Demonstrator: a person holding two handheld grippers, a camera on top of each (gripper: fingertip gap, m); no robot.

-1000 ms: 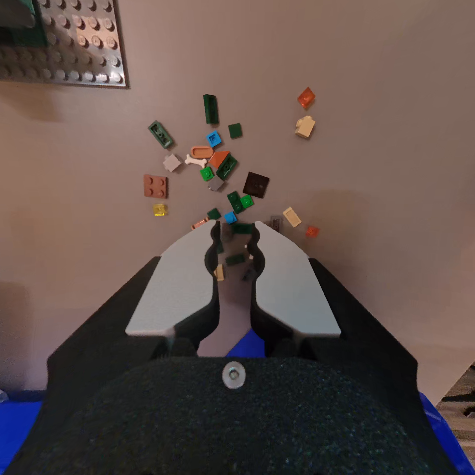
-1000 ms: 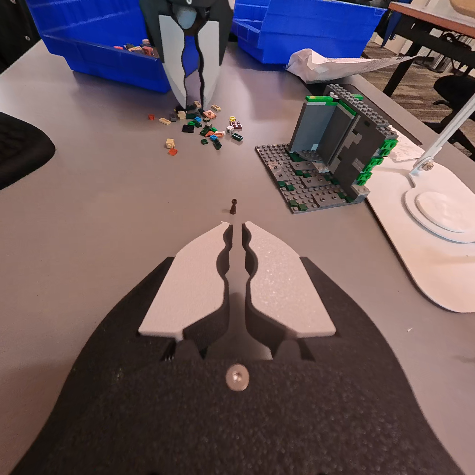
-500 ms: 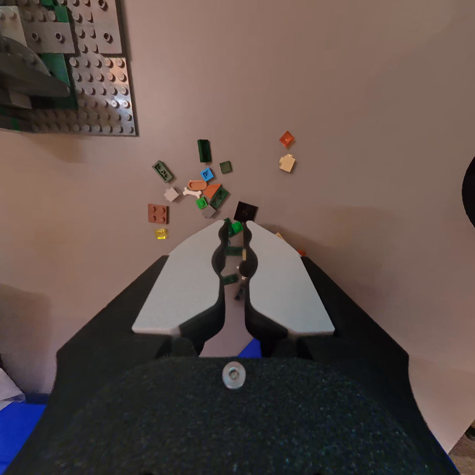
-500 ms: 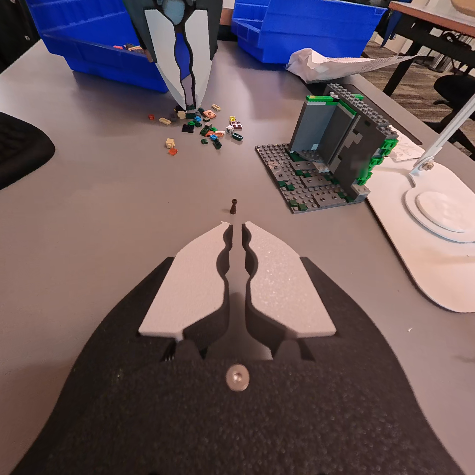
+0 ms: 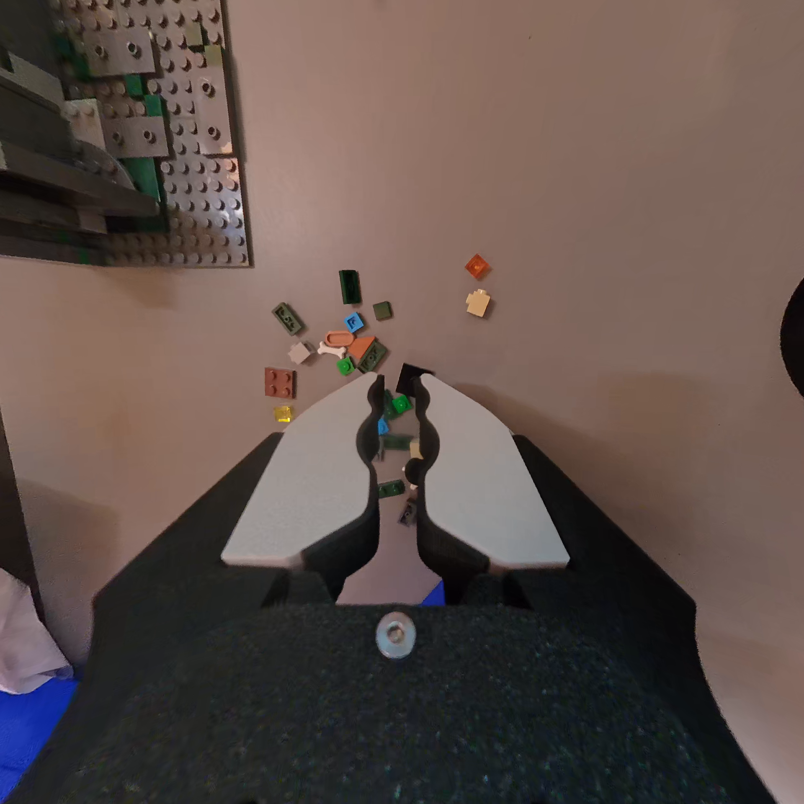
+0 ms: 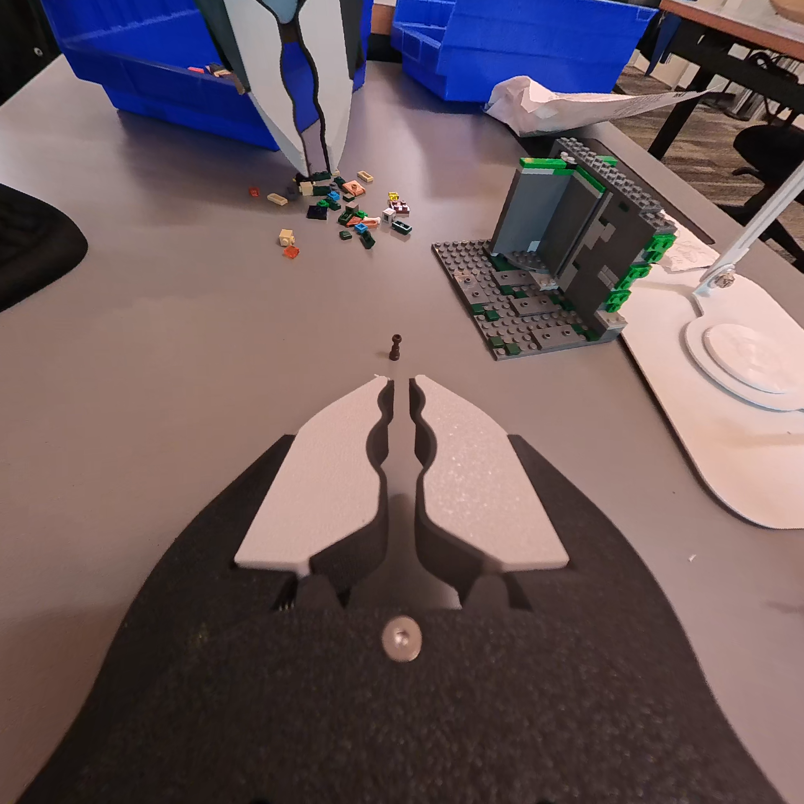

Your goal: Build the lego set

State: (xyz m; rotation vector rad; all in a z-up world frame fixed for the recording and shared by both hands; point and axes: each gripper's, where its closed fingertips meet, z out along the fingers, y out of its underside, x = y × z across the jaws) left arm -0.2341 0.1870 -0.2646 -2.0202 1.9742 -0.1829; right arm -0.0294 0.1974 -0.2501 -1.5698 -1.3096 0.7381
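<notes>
My left gripper point(image 5: 398, 378) points down into a scatter of small loose lego pieces point(image 5: 348, 343). Its jaws are narrowly open, and a black tile point(image 5: 408, 375) and a green stud point(image 5: 401, 404) show in the gap. In the right wrist view its tips point(image 6: 317, 172) are at the far edge of the pile point(image 6: 348, 209). My right gripper point(image 6: 399, 379) is low over the table, a thin gap between its jaws, empty. A small dark peg piece point(image 6: 395, 347) stands upright just ahead of it. The grey baseplate point(image 6: 522, 322) with its grey-and-green wall point(image 6: 587, 226) is to the right; it also shows in the left wrist view point(image 5: 204, 209).
Two blue bins point(image 6: 174, 87) point(image 6: 500, 43) stand at the table's back, with crumpled paper point(image 6: 565, 104) beside them. A white lamp base point(image 6: 748, 356) lies at the right. A black object point(image 6: 35, 252) sits at the left edge. An orange piece point(image 5: 477, 265) and a tan piece point(image 5: 477, 303) lie apart. The gap from one gripper's tips to the other's is roughly 20 cm. To reach the green stud point(image 5: 401, 404) in a straight line is about 4 cm for my left fingers, about 25 cm for my right. It is also in sight in the right wrist view point(image 6: 323, 200).
My left gripper's jaws have narrowed over the pile, and more of the baseplate has come into its view. The right gripper and the peg piece have not moved.
</notes>
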